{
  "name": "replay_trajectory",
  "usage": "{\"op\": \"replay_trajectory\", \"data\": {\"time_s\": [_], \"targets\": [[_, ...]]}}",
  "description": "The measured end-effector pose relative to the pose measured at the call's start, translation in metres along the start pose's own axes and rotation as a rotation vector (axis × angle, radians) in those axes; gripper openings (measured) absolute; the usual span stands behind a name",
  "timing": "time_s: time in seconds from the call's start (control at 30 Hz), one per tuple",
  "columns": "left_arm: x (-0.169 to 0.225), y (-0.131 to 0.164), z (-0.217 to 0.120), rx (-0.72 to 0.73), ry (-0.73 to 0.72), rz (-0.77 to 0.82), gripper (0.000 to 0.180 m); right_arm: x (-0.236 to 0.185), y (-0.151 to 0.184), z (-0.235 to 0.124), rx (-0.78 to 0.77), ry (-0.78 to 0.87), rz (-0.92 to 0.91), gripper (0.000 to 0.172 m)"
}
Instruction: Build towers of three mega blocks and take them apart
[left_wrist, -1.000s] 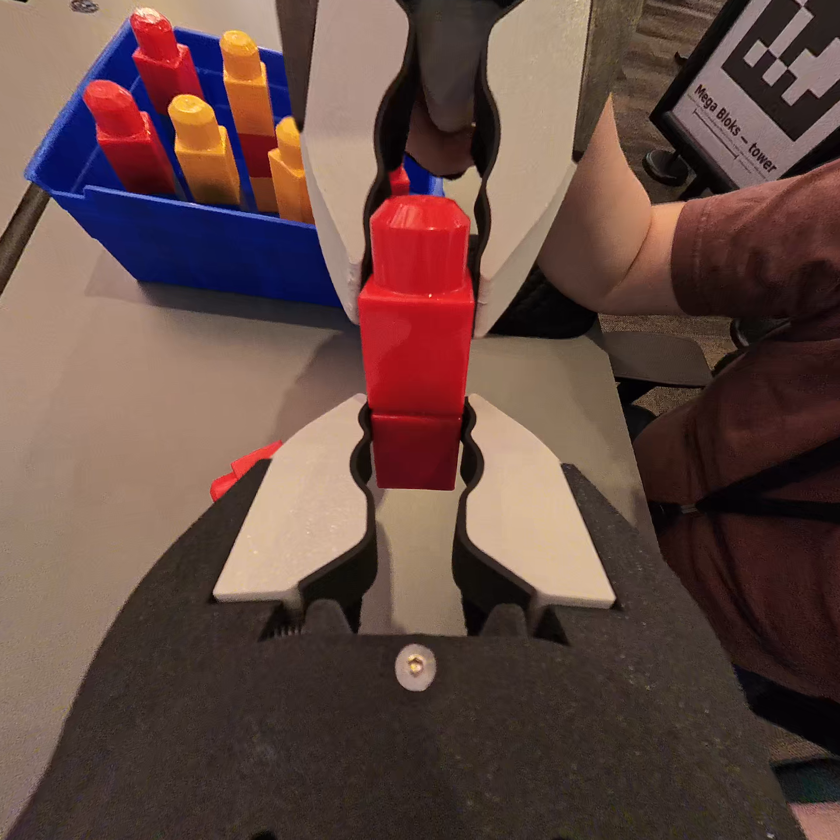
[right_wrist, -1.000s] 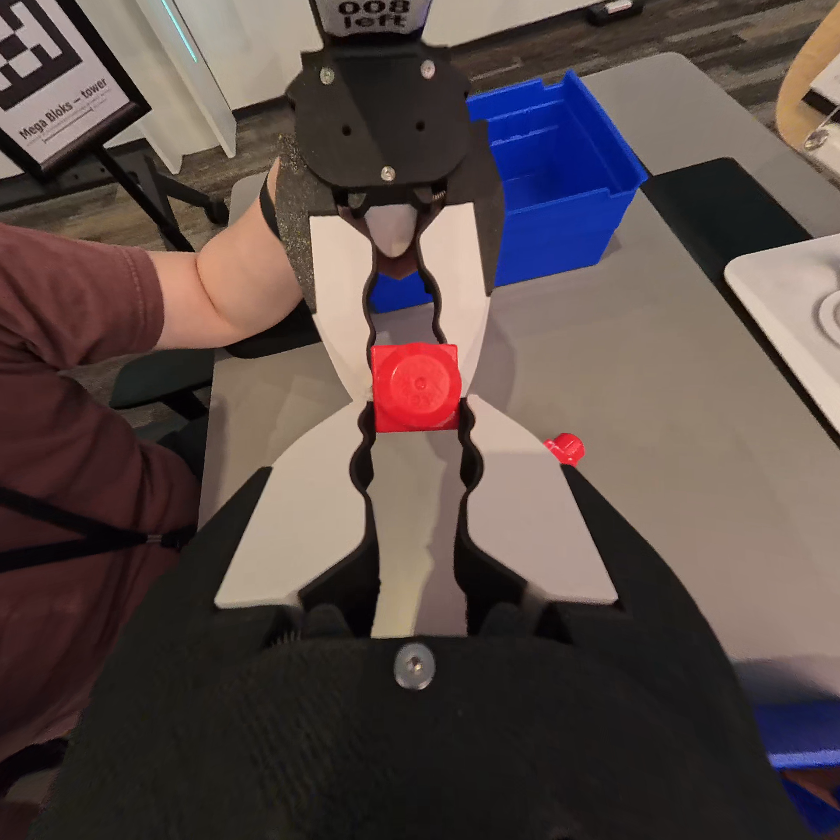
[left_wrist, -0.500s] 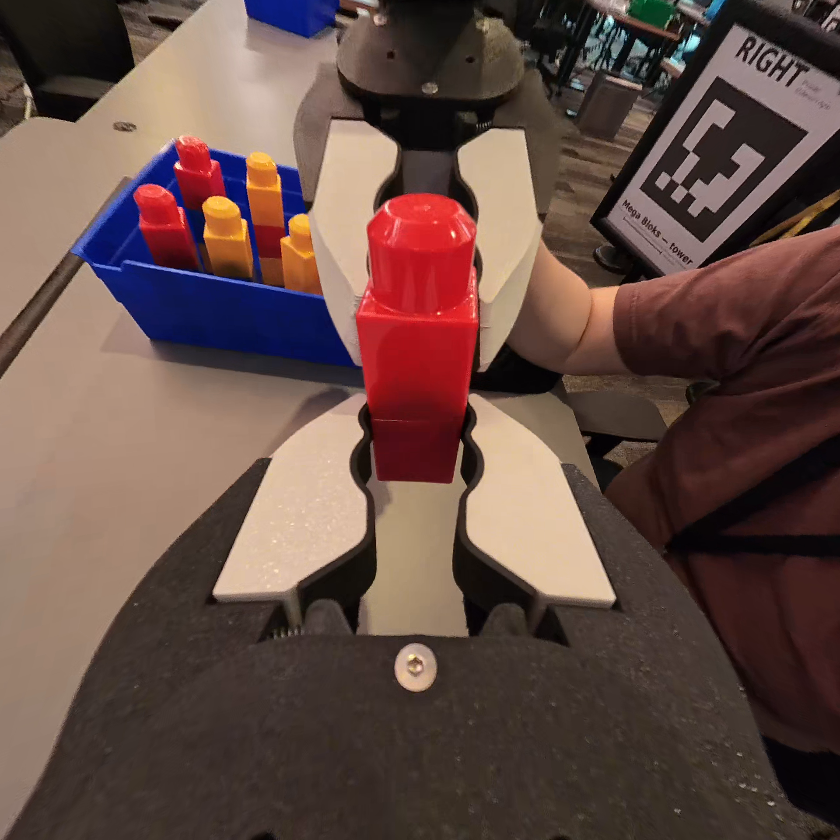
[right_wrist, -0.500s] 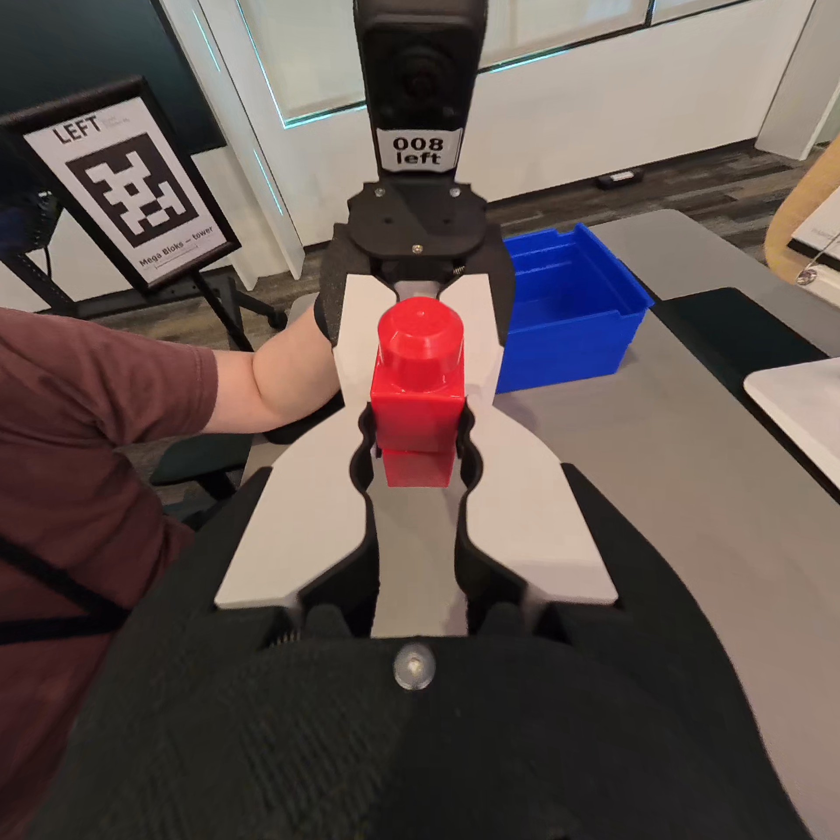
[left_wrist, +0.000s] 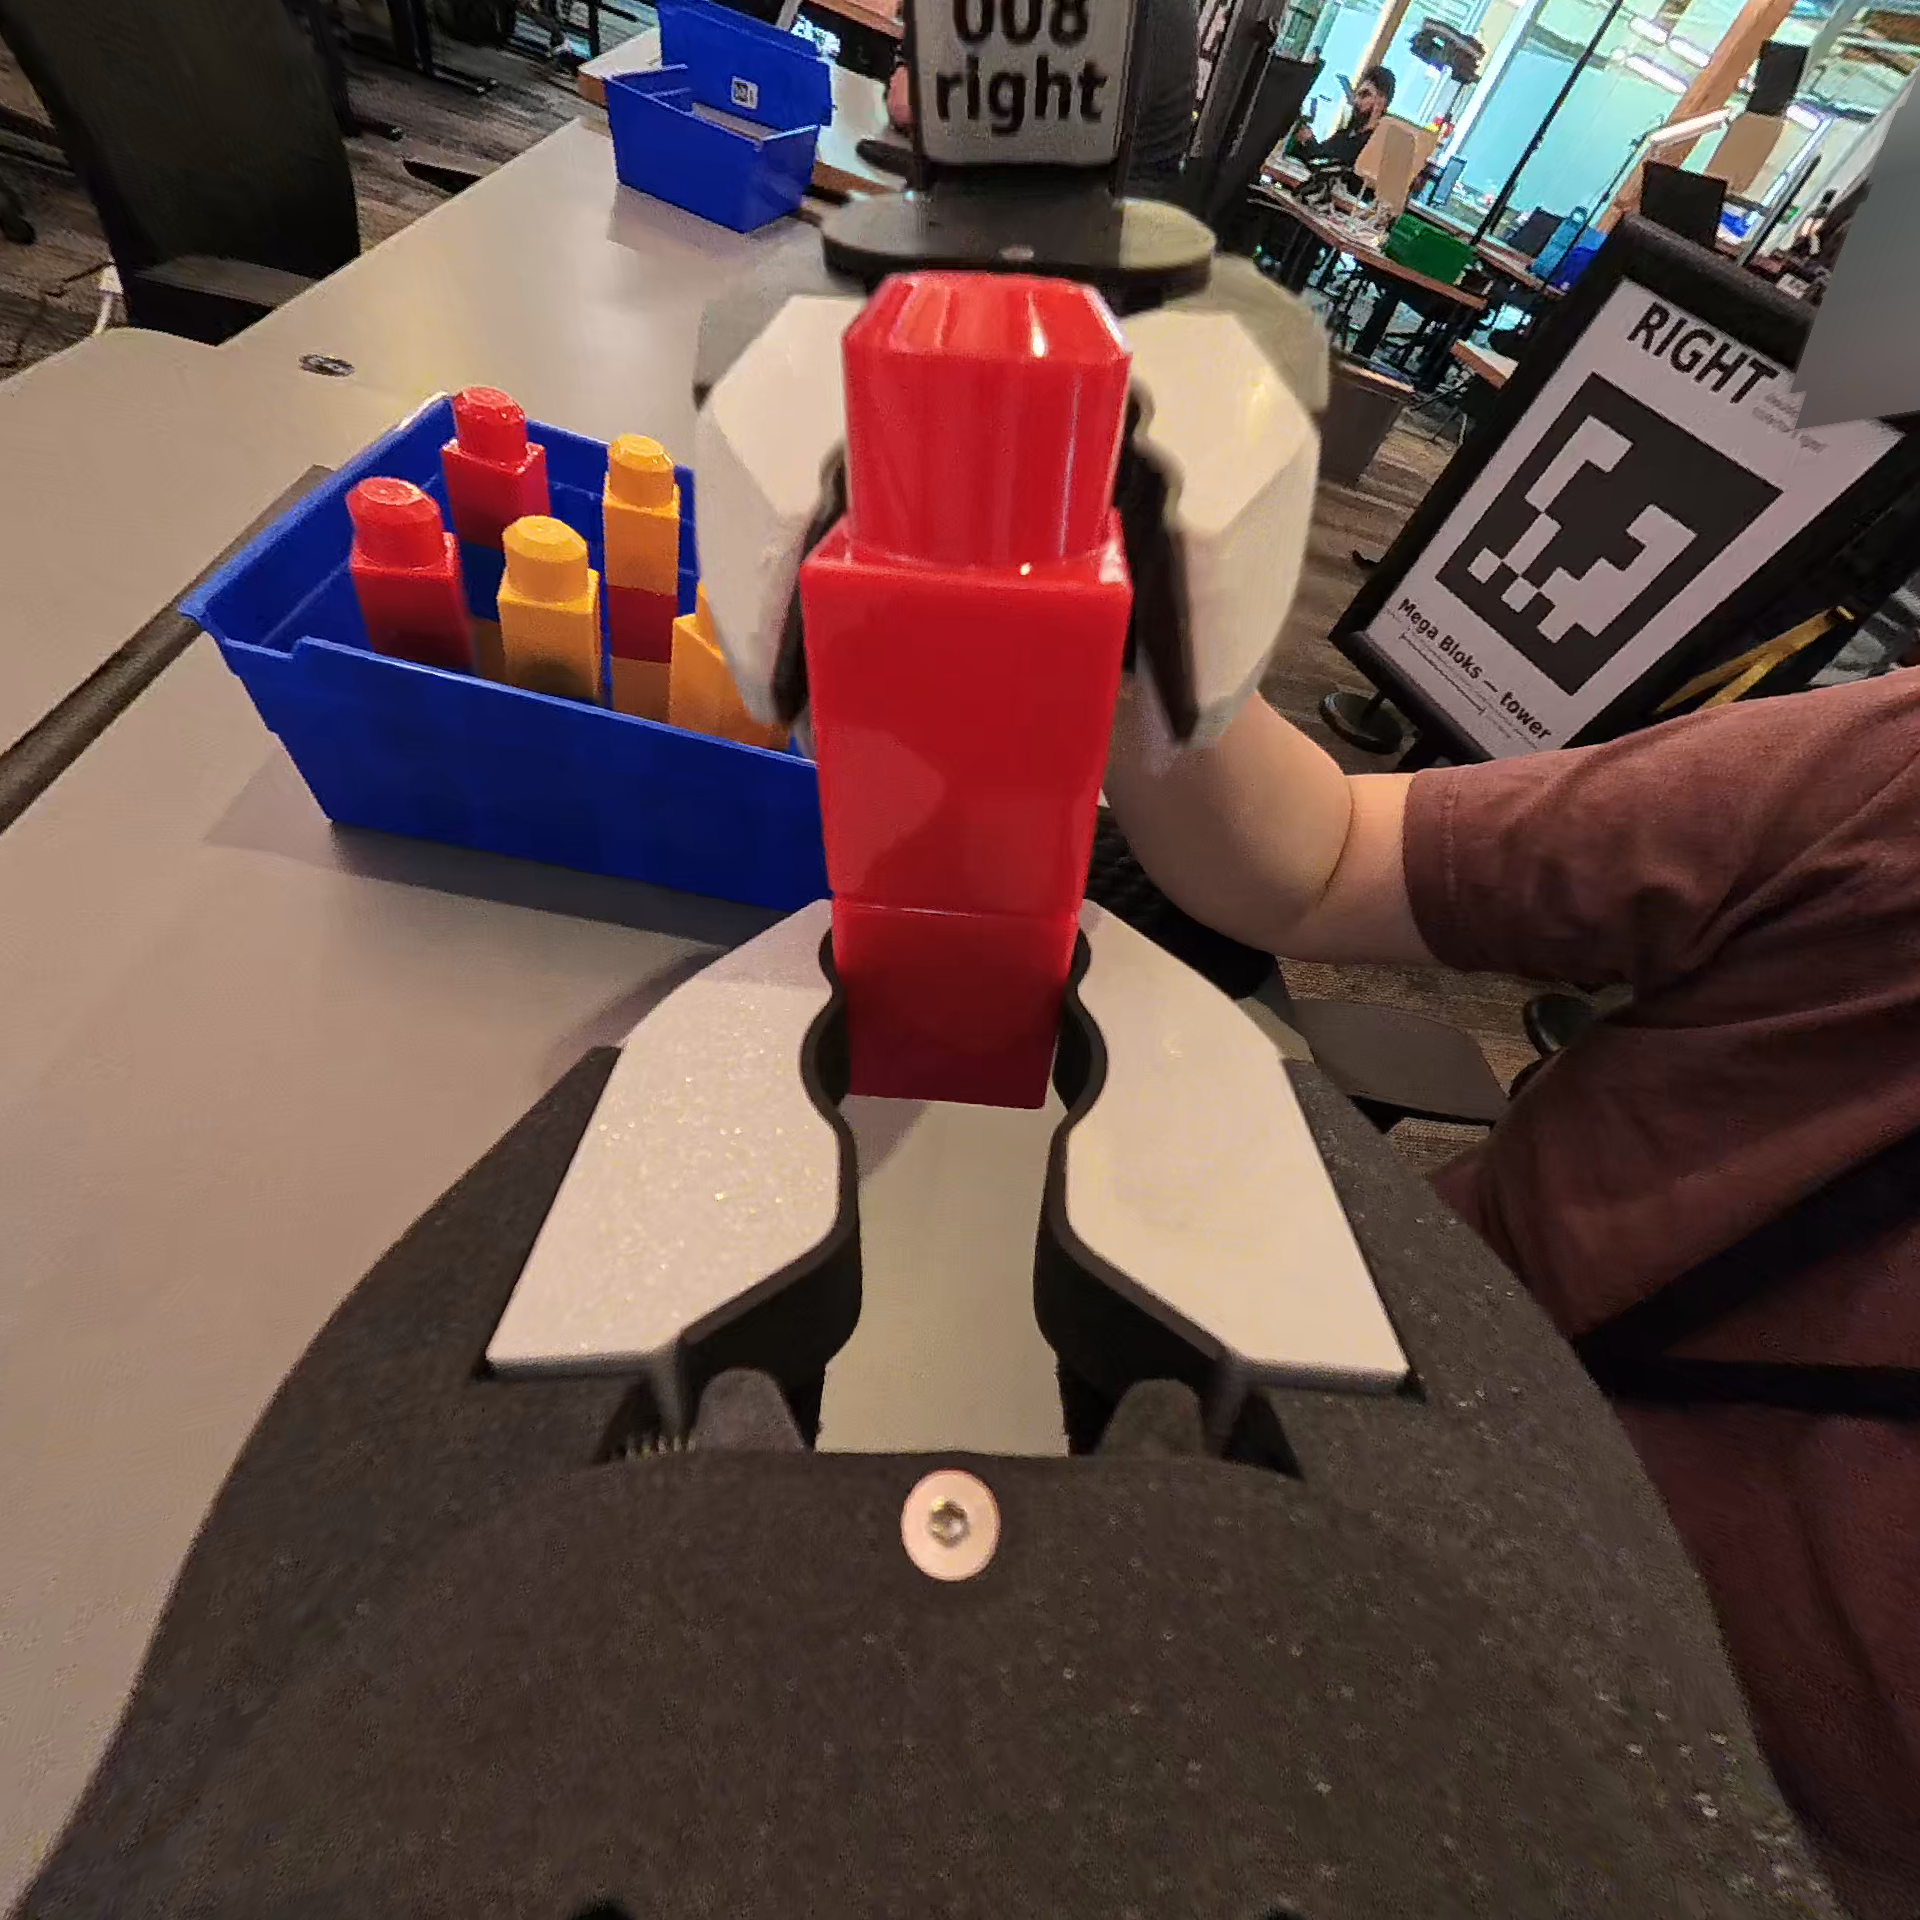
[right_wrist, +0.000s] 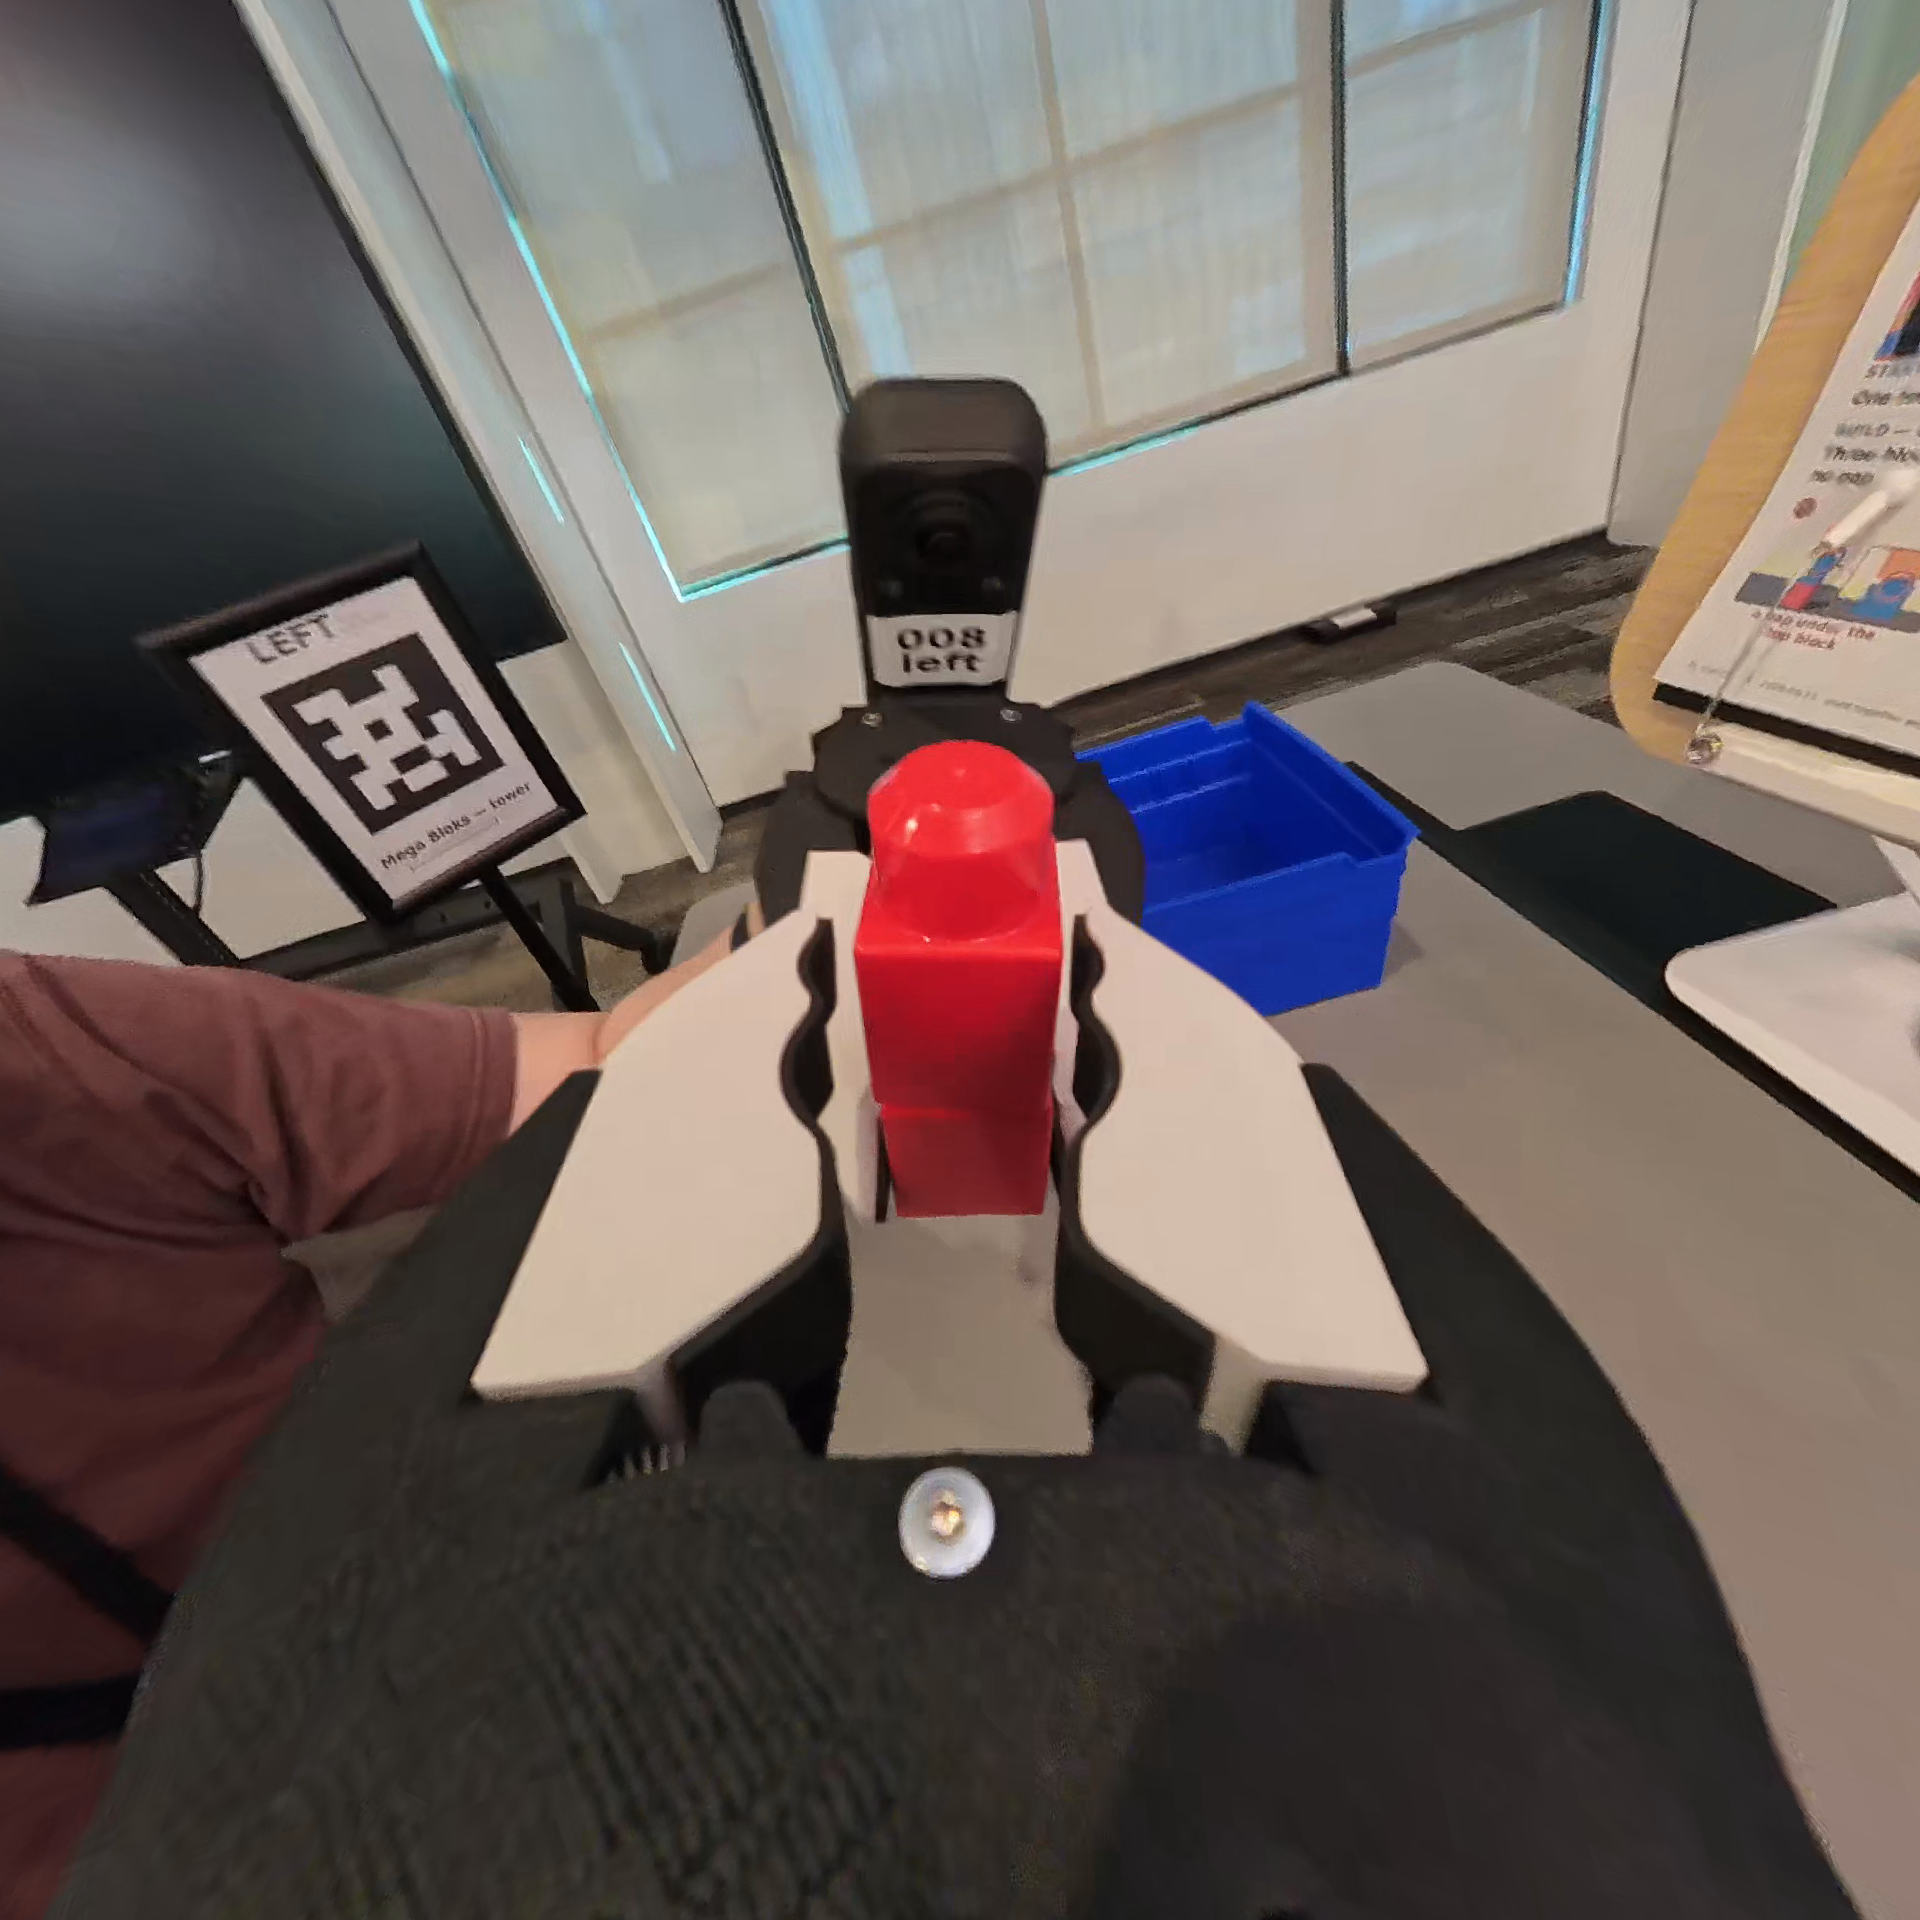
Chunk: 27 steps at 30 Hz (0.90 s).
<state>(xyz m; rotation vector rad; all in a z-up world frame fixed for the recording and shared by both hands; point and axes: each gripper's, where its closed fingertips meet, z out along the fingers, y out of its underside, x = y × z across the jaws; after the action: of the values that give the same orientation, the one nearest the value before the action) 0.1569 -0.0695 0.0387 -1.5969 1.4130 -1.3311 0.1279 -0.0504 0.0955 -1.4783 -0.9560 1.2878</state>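
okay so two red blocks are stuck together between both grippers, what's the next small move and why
Probably draw the right gripper straight back. Its pads stand apart from the top red block, while the left gripper clamps the bottom red block. With two blocks joined, a third is needed, likely from the blue bin.

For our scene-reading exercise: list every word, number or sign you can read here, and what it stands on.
I won't quote writing; its carriers:
White label, right hand-held gripper: legible.
White label, left hand-held gripper: legible.
Two framed marker signs: legible.
Instruction sheet, right: blurred.
Far blue bin's label: too small.
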Motion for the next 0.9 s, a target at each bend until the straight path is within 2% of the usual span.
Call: {"op": "replay_trajectory", "data": {"time_s": [0.07, 0.13, 0.23, 0.33, 0.63, 0.87, 0.9], "targets": [[-0.001, -0.003, -0.001, 0.021, 0.0, -0.033, 0.036, 0.006, 0.007, 0.005, -0.032, 0.035, -0.009, 0.045], [-0.004, -0.002, -0.001, 0.016, -0.01, -0.054, 0.036, 0.008, 0.006, 0.007, -0.01, 0.054, -0.023, 0.037], [-0.005, 0.003, -0.002, -0.018, -0.019, -0.057, 0.036, 0.008, 0.009, 0.008, -0.015, 0.015, -0.001, 0.037], [0.002, 0.006, -0.002, -0.045, 0.032, -0.093, 0.036, 0.003, 0.015, 0.008, -0.046, -0.057, 0.032, 0.037], [-0.003, 0.013, -0.004, -0.113, -0.038, -0.085, 0.035, 0.006, 0.022, 0.01, -0.076, -0.04, 0.022, 0.037], [-0.006, 0.011, -0.008, -0.095, -0.034, -0.072, 0.036, 0.008, 0.019, 0.012, -0.057, -0.024, 0.007, 0.037], [-0.009, 0.007, -0.013, -0.07, -0.054, -0.062, 0.036, 0.012, 0.017, 0.011, -0.048, 0.011, -0.01, 0.053]]}}
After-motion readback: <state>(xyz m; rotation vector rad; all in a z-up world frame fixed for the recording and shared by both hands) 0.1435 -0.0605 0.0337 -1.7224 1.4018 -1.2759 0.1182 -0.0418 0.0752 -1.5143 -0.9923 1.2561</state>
